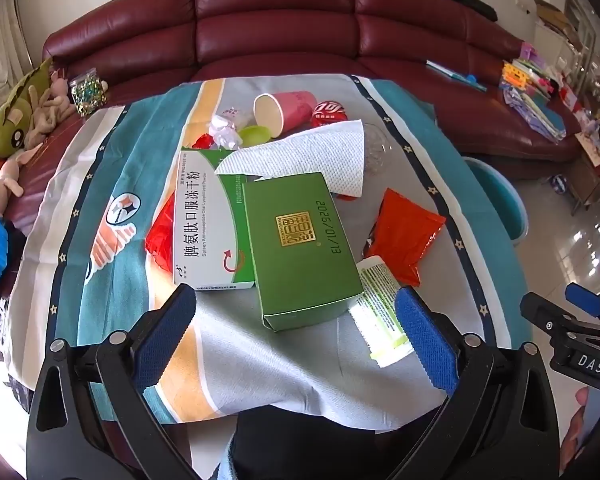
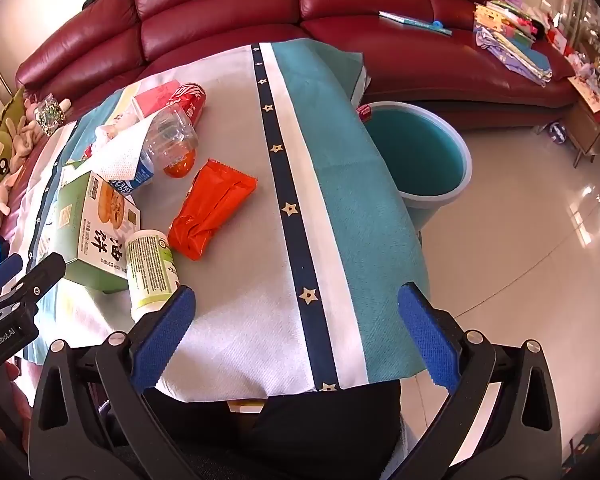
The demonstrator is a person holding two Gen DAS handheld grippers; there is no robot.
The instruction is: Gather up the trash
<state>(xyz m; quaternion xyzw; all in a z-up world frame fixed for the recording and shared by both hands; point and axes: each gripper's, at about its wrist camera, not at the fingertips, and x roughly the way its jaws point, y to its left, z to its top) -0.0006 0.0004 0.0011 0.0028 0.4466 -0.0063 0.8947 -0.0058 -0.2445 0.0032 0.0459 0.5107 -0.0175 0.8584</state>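
Note:
Trash lies on a cloth-covered table [image 1: 100, 208]. A green box [image 1: 300, 248] lies nearest my left gripper [image 1: 296, 312], which is open and empty just before it. A white-green medicine box [image 1: 204, 220], a paper towel [image 1: 300, 156], a pink paper cup [image 1: 288, 108], an orange packet [image 1: 404, 236] and a small white bottle [image 1: 380, 312] lie around. My right gripper [image 2: 296, 312] is open and empty over the table's near right edge. The bottle [image 2: 150, 272], the orange packet [image 2: 212, 210] and the green box [image 2: 88, 228] lie to its left. A teal bin [image 2: 420, 156] stands on the floor beside the table.
A red can [image 2: 190, 98] and a clear plastic cup [image 2: 172, 136] lie at the table's far side. A dark red sofa [image 1: 284, 24] runs behind the table, with plush toys [image 1: 16, 120] at left and papers [image 2: 512, 40] at right. Shiny tiled floor [image 2: 540, 240] lies to the right.

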